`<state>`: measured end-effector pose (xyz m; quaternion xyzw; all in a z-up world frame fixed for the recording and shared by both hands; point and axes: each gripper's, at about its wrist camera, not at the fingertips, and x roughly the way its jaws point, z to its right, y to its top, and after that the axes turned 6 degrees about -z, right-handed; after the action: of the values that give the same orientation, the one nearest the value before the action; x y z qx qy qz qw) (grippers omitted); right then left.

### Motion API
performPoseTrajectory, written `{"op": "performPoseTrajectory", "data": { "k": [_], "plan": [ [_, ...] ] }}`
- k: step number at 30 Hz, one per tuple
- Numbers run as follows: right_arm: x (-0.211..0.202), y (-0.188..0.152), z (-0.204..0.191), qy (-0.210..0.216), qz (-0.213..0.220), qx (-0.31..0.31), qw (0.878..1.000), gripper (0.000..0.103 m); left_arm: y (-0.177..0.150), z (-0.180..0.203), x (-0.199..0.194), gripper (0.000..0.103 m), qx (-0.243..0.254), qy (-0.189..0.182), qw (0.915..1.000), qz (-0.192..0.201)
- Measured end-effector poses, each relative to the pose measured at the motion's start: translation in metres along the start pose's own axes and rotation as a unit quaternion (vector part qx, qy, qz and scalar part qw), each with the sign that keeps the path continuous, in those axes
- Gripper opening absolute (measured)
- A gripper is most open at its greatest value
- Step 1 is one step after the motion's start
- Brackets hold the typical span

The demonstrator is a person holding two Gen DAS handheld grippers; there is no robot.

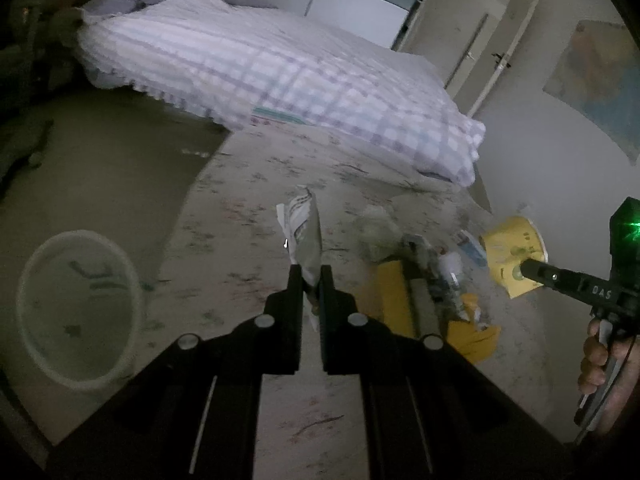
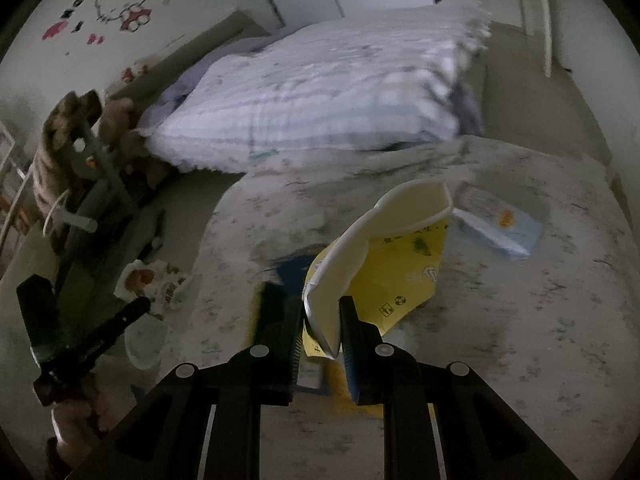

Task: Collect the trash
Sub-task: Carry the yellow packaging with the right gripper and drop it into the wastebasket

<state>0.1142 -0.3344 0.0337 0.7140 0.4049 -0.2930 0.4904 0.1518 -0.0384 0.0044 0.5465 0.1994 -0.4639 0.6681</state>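
My left gripper [image 1: 310, 276] is shut on a crumpled printed wrapper [image 1: 304, 232] and holds it above the bed sheet. My right gripper [image 2: 320, 312] is shut on a squashed yellow-and-white paper cup [image 2: 376, 248]; the cup also shows in the left wrist view [image 1: 510, 254] on the right gripper's tip. A pile of trash [image 1: 424, 276] with yellow packaging lies on the sheet right of the left gripper. A white round bin [image 1: 78, 308] stands on the floor to the left. The left gripper with its wrapper [image 2: 152, 280] shows at the left of the right wrist view.
A folded checked quilt [image 1: 280, 68] lies across the far part of the bed. A light blue packet [image 2: 496, 228] lies on the sheet beyond the cup. Chair and plush toys [image 2: 80, 140] stand left of the bed. A door [image 1: 464, 32] is at the back right.
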Motion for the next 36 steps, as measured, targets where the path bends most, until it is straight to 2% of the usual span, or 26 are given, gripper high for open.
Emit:
{"op": "performPoseTrajectory", "data": {
  "k": [8, 17, 25, 26, 28, 29, 30, 33, 36],
  "plan": [
    [0.039, -0.001, -0.076, 0.019, -0.023, -0.052, 0.998, 0.019, -0.007, -0.065, -0.033, 0.008, -0.049, 0.036, 0.9980, 0.015],
    [0.089, -0.009, -0.152, 0.038, -0.055, -0.098, 0.993, 0.019, -0.022, -0.131, -0.050, 0.008, -0.105, 0.073, 0.9917, 0.013],
    [0.126, -0.017, -0.201, 0.054, -0.074, -0.110, 0.990, 0.019, -0.031, -0.161, -0.049, 0.009, -0.131, 0.089, 0.9875, 0.002],
    [0.128, -0.018, -0.206, 0.057, -0.074, -0.111, 0.989, 0.019, -0.031, -0.163, -0.049, 0.014, -0.131, 0.096, 0.9867, -0.003],
    [0.137, -0.020, -0.215, 0.062, -0.077, -0.113, 0.989, 0.019, -0.032, -0.166, -0.049, 0.037, -0.137, 0.104, 0.9850, -0.016],
    [0.141, -0.022, -0.220, 0.066, -0.079, -0.114, 0.988, 0.019, -0.034, -0.169, -0.050, 0.061, -0.143, 0.115, 0.9828, -0.020],
    [0.144, -0.023, -0.223, 0.068, -0.081, -0.115, 0.988, 0.019, -0.036, -0.171, -0.052, 0.078, -0.144, 0.124, 0.9815, -0.021],
    [0.159, -0.028, -0.238, 0.072, -0.088, -0.120, 0.986, 0.019, -0.042, -0.177, -0.059, 0.082, -0.137, 0.162, 0.9769, -0.028],
    [0.176, -0.032, -0.254, 0.078, -0.097, -0.122, 0.985, 0.019, -0.050, -0.190, -0.063, 0.082, -0.143, 0.181, 0.9723, -0.037]
  ]
}}
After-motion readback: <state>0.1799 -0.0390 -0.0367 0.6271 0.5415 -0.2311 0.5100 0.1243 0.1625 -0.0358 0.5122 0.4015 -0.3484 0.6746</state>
